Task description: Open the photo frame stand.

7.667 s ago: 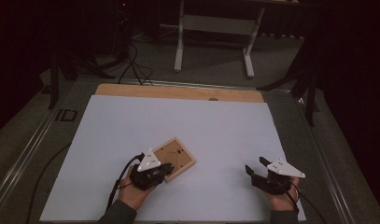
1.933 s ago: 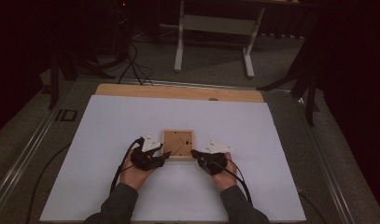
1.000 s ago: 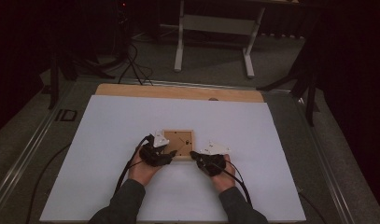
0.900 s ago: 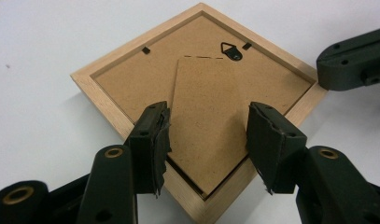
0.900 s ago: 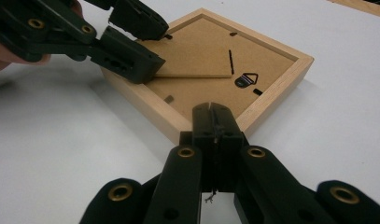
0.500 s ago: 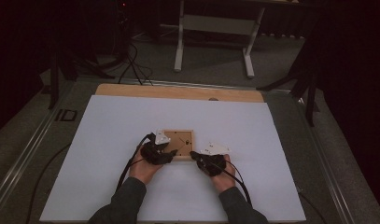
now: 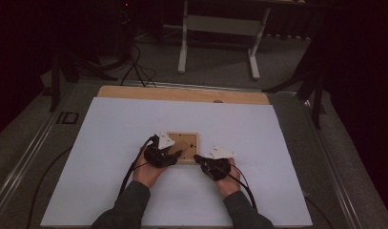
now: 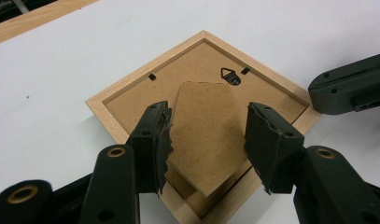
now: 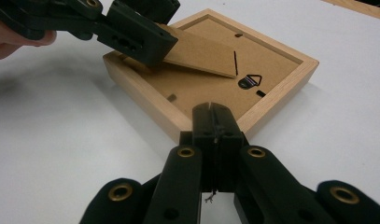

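— White sheet over the table, dark room behind, a metal stand well beyond the far edge. What are they working on?

— A wooden picture frame, lying face down near the middle of the sheet, closer to the person than to the strip of bare wood at the far side. Its fibreboard back is up, with a small metal hanger near one corner.

— And the grippers?

— The left gripper sits over the frame's near-left corner, jaws standing fairly wide on either side of the easel stand, the hinged leg on the back, which is lifted off the board. I can't tell whether the pads actually press its edges or just flank it. The right gripper is at the frame's near-right edge, jaws fully together with nothing between them, tip resting at or just against the wooden rim.

— What might go wrong?

— I'd guess the leg. It's thin board on a weak hinge; pulled too far or twisted, it could crease or tear off. And if the closed right tip slips from the rim, the frame may slide or swivel on the smooth sheet as the left one pulls.
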Demonstrator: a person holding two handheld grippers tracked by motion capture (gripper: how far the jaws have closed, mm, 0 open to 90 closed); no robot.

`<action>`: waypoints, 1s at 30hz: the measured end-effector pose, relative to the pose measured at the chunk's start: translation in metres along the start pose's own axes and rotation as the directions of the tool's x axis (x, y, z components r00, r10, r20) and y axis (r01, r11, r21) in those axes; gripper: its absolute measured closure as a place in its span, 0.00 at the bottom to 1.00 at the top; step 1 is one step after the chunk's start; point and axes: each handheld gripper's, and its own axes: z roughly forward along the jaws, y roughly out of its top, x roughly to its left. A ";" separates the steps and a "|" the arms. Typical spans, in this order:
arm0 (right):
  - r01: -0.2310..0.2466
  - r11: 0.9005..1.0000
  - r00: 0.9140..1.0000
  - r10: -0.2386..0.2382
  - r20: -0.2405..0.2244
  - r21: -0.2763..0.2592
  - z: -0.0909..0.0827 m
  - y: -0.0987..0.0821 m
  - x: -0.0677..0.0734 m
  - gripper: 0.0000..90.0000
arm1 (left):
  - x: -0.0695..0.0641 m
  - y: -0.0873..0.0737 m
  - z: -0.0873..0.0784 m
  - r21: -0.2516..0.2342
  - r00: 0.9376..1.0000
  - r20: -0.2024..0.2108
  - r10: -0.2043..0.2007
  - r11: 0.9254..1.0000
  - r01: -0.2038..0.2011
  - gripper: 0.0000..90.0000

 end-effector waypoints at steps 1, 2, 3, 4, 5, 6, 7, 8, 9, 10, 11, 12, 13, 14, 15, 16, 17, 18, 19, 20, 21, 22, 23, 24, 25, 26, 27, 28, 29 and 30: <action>0.000 1.000 1.000 0.000 0.000 0.000 0.000 0.000 0.000 1.00 | 0.000 0.000 0.000 0.000 1.000 0.000 0.000 1.000 0.000 0.55; -0.001 1.000 1.000 0.001 0.000 0.000 0.000 0.000 0.000 1.00 | 0.000 0.000 -0.003 -0.024 1.000 -0.003 -0.010 1.000 0.010 0.55; -0.001 1.000 1.000 0.001 0.000 0.000 0.000 0.000 0.000 1.00 | 0.000 0.000 -0.005 -0.037 1.000 0.000 -0.013 0.999 0.013 0.54; -0.001 1.000 1.000 0.001 -0.001 0.000 0.000 0.000 0.000 1.00 | 0.000 0.001 -0.007 -0.043 1.000 0.002 -0.015 0.999 0.015 0.54; 0.000 1.000 1.000 0.000 -0.001 0.000 0.000 0.000 0.000 1.00 | 0.000 0.001 -0.007 -0.043 1.000 0.002 -0.015 0.999 0.015 0.54; -0.001 1.000 1.000 0.001 -0.001 -0.001 0.000 0.000 0.000 1.00 | 0.001 0.000 -0.012 -0.056 1.000 0.005 -0.014 0.998 0.014 0.54; -0.001 1.000 1.000 0.001 0.000 0.000 0.000 0.000 0.000 1.00 | 0.001 0.000 -0.016 -0.067 1.000 0.015 -0.019 0.998 0.020 0.55; -0.002 1.000 1.000 0.002 0.000 0.000 0.000 0.000 0.000 1.00 | 0.002 -0.001 -0.019 -0.074 1.000 0.021 -0.019 0.997 0.020 0.57; -0.002 1.000 1.000 0.002 0.000 0.000 0.000 0.000 0.000 1.00 | 0.002 -0.001 -0.019 -0.074 1.000 0.021 -0.019 0.997 0.020 0.58; -0.002 1.000 1.000 0.002 0.000 0.000 0.000 0.000 0.000 1.00 | 0.003 -0.002 -0.025 -0.082 0.999 0.027 -0.022 0.996 0.024 0.60; -0.001 1.000 1.000 0.001 0.000 -0.001 0.000 0.000 0.000 1.00 | 0.005 -0.003 -0.029 -0.086 0.999 0.032 -0.025 0.996 0.028 0.62; 0.000 1.000 1.000 0.000 0.000 -0.001 0.000 0.000 0.000 1.00 | 0.006 -0.004 -0.032 -0.082 0.999 0.032 -0.024 0.996 0.027 0.66; -0.001 1.000 1.000 0.001 -0.001 -0.001 0.000 0.000 0.000 1.00 | 0.007 -0.005 -0.034 -0.078 0.999 0.033 -0.026 0.997 0.028 0.68; -0.002 1.000 1.000 0.002 -0.001 -0.002 0.000 0.000 0.000 1.00 | 0.008 -0.006 -0.036 -0.072 0.999 0.035 -0.023 0.997 0.026 0.71; -0.001 1.000 1.000 0.001 -0.001 -0.002 0.000 0.000 0.000 1.00 | 0.008 -0.007 -0.036 -0.068 0.999 0.035 -0.028 0.997 0.030 0.72; 0.000 1.000 1.000 0.000 -0.001 -0.002 0.000 -0.001 0.000 1.00 | 0.009 -0.008 -0.038 -0.058 0.999 0.036 -0.022 0.998 0.024 0.74; -0.001 1.000 1.000 0.001 -0.001 -0.003 0.000 -0.001 0.000 1.00 | 0.009 -0.008 -0.038 -0.058 0.999 0.036 -0.022 0.998 0.024 0.74; -0.001 1.000 1.000 0.001 -0.001 -0.003 0.000 -0.001 0.000 1.00 | 0.010 -0.010 -0.038 -0.045 0.999 0.042 -0.029 0.999 0.031 0.75; -0.001 1.000 1.000 0.001 0.000 -0.003 0.000 -0.001 0.000 1.00 | 0.010 -0.011 -0.038 -0.038 0.999 0.044 -0.032 0.999 0.034 0.75; -0.002 1.000 1.000 0.002 -0.001 -0.004 0.000 -0.001 0.000 1.00 | 0.010 -0.012 -0.038 -0.034 0.999 0.045 -0.030 0.999 0.032 0.75; -0.001 1.000 1.000 0.001 -0.001 -0.004 0.000 -0.001 0.000 1.00 | 0.010 -0.013 -0.038 -0.024 0.998 0.046 -0.030 0.999 0.031 0.74; -0.001 1.000 1.000 0.001 0.000 -0.004 0.000 -0.001 0.000 1.00 | 0.010 -0.014 -0.037 -0.018 0.998 0.047 -0.030 0.999 0.031 0.74; 0.000 1.000 1.000 0.000 0.000 -0.004 -0.001 -0.001 0.000 1.00 | 0.009 -0.015 -0.037 -0.012 0.998 0.049 -0.032 0.999 0.033 0.74; -0.001 1.000 1.000 0.001 0.000 -0.004 -0.001 -0.001 0.000 1.00 | 0.009 -0.015 -0.036 -0.006 0.998 0.049 -0.032 0.999 0.032 0.72; -0.001 1.000 1.000 0.001 0.000 -0.004 -0.001 -0.001 0.000 1.00 | 0.009 -0.015 -0.036 -0.006 0.998 0.049 -0.032 0.999 0.032 0.72; 0.000 1.000 1.000 0.000 -0.001 -0.004 -0.001 -0.001 0.000 1.00 | 0.009 -0.017 -0.034 0.007 0.998 0.051 -0.038 0.999 0.037 0.71; 0.000 1.000 1.000 0.000 -0.001 -0.005 -0.001 -0.001 0.000 1.00 | 0.009 -0.017 -0.034 0.007 0.998 0.051 -0.038 0.999 0.037 0.70; -0.001 1.000 1.000 0.001 -0.001 -0.005 -0.001 -0.001 0.000 1.00 | 0.008 -0.018 -0.032 0.019 0.997 0.053 -0.050 0.999 0.049 0.70; -0.001 1.000 1.000 0.001 -0.001 -0.005 -0.001 -0.001 0.000 1.00 | 0.008 -0.018 -0.031 0.026 0.997 0.056 -0.052 0.998 0.050 0.69; -0.001 1.000 1.000 0.001 -0.002 -0.004 -0.001 -0.001 0.000 1.00 | 0.008 -0.019 -0.030 0.032 0.997 0.058 -0.052 0.998 0.050 0.69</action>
